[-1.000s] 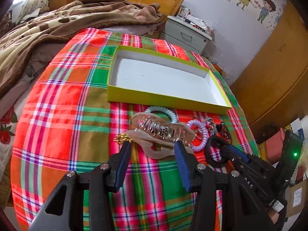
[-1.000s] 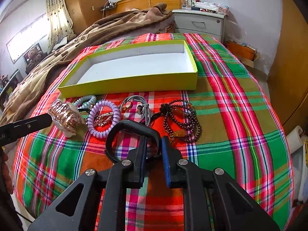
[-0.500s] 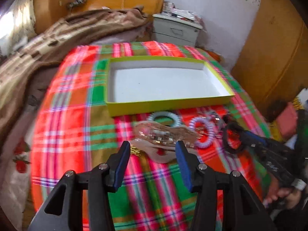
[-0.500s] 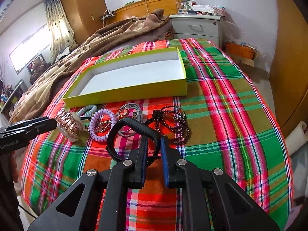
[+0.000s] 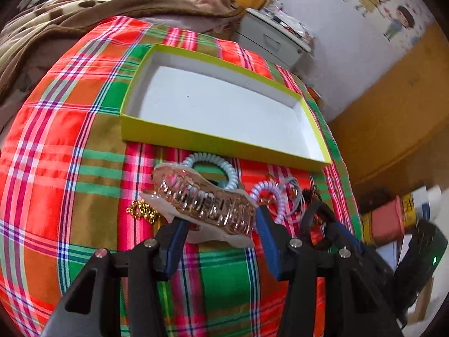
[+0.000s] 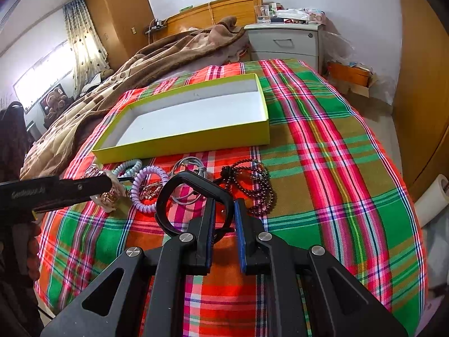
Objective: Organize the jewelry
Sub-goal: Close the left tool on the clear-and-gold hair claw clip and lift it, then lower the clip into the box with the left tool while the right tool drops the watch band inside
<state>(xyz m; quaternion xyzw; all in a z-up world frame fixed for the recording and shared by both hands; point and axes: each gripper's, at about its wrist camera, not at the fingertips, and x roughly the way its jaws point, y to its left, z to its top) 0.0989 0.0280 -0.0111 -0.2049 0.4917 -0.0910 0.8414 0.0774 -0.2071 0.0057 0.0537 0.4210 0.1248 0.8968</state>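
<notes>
A translucent pink hair claw clip (image 5: 202, 199) lies on the plaid cloth, in front of the yellow-green box (image 5: 219, 140). My left gripper (image 5: 221, 221) is open, its blue-padded tips on either side of the clip's near end; no squeeze shows. My right gripper (image 6: 224, 216) is shut on a black ring (image 6: 182, 179), held just above the cloth. Around it lie a pale blue spiral tie (image 6: 129, 167), a lilac spiral tie (image 6: 146, 191), dark bead bracelets (image 6: 252, 185) and a gold chain (image 5: 140, 210). The box's white inside holds nothing.
A brown blanket (image 6: 112, 78) is heaped behind and left of the box. A grey nightstand (image 6: 286, 42) stands at the far end and a wooden wardrobe (image 6: 421, 84) on the right. The plaid cloth (image 6: 336, 168) falls away at its right and near edges.
My left gripper has come closer to the claw clip, so its tips now flank it, and its view has tilted. The right gripper has barely moved and still holds the black ring.
</notes>
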